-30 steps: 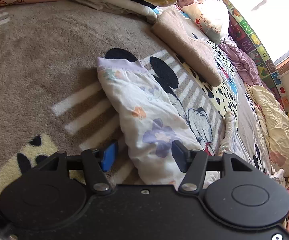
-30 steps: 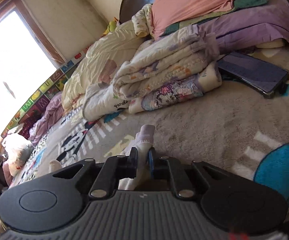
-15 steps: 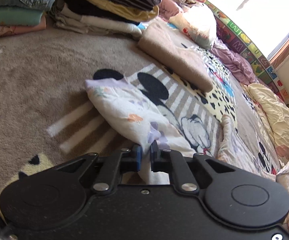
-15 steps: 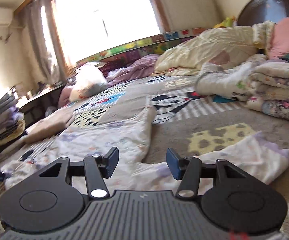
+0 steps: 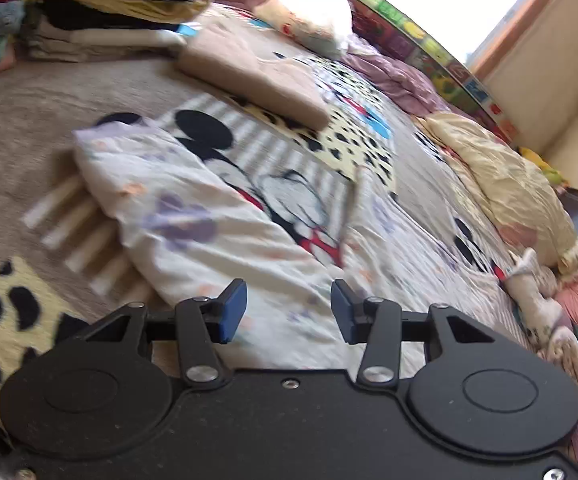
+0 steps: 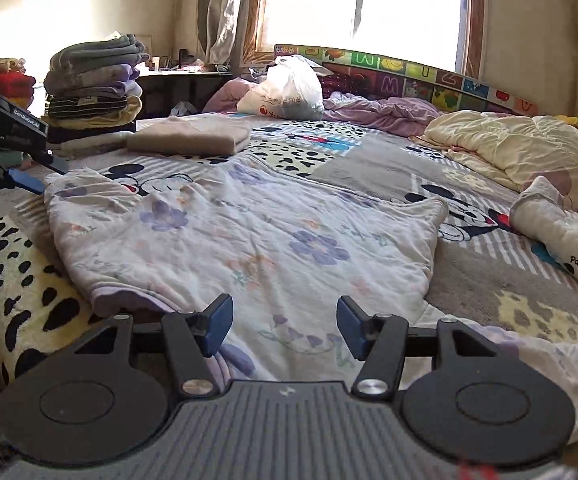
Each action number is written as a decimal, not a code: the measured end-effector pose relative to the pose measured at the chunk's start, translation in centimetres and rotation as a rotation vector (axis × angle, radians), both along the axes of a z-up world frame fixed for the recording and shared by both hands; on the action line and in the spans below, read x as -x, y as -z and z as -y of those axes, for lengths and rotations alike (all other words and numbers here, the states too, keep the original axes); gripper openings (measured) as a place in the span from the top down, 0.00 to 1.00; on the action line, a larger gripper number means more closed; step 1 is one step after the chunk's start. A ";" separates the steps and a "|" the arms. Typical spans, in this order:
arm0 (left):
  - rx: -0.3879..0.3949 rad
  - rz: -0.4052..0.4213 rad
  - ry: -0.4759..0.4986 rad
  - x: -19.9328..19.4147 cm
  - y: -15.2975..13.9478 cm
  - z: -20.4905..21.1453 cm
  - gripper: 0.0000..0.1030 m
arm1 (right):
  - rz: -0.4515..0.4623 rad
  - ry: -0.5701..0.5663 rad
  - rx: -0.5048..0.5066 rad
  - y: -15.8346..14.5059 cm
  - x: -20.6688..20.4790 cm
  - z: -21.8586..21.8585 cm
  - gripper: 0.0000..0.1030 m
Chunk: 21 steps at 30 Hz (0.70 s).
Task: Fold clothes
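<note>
A white floral garment with lilac cuffs (image 6: 249, 240) lies spread flat on the cartoon-print blanket (image 6: 329, 148). It also shows in the left wrist view (image 5: 217, 240), one sleeve stretched toward the far left. My left gripper (image 5: 288, 310) is open and empty just above the garment's near part. My right gripper (image 6: 285, 326) is open and empty over the garment's near hem. The left gripper's blue fingertip (image 6: 25, 180) shows at the far left of the right wrist view, beside a sleeve end.
A folded beige sweater (image 6: 189, 138) lies beyond the garment. A stack of folded clothes (image 6: 93, 88) stands at the back left. A white plastic bag (image 6: 285, 92), a purple sheet (image 6: 385, 112) and a cream quilt (image 6: 521, 148) lie along the far side. A small white panda-print garment (image 6: 561, 232) is right.
My left gripper was shut on the garment's sleeve half a second ago and has opened, letting it go. The right gripper has turned further toward the window; the garment lies flatter.
</note>
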<state>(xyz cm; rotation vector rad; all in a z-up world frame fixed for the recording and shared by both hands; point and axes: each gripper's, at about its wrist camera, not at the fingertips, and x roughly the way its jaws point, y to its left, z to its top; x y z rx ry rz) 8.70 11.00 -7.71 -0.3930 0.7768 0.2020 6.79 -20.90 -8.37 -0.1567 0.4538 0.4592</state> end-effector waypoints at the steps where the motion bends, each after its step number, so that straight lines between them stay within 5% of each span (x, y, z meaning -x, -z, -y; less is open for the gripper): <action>1: -0.019 -0.002 0.036 0.1 0.1 1.1 0.57 | 0.003 -0.011 -0.013 0.1 -0.2 -0.3 0.47; 3: -0.058 -0.006 0.107 0.2 0.3 3.2 0.61 | -0.019 -0.036 0.001 0.7 -0.2 -0.8 0.48; 6: -0.115 -0.011 0.214 0.5 0.5 6.4 0.55 | -0.147 -0.070 0.110 3.1 0.2 -1.4 0.47; 9: -0.084 0.049 0.239 1.2 -0.2 6.8 0.58 | -0.154 -0.064 0.118 2.5 1.8 -0.6 0.47; 14: -0.043 0.129 0.327 1.7 -0.5 8.8 0.58 | -0.046 0.003 0.018 0.6 3.1 0.7 0.46; 15: -0.059 0.076 0.352 1.2 0.5 9.5 0.58 | -0.052 0.028 -0.008 0.4 2.8 1.1 0.42; 18: -0.098 0.020 0.390 0.9 1.0 10.7 0.56 | -0.234 0.076 -0.060 2.0 0.7 2.4 0.43; 21: -0.054 0.048 0.390 0.8 -0.2 10.5 0.56 | -0.257 0.096 -0.107 1.9 1.1 3.5 0.44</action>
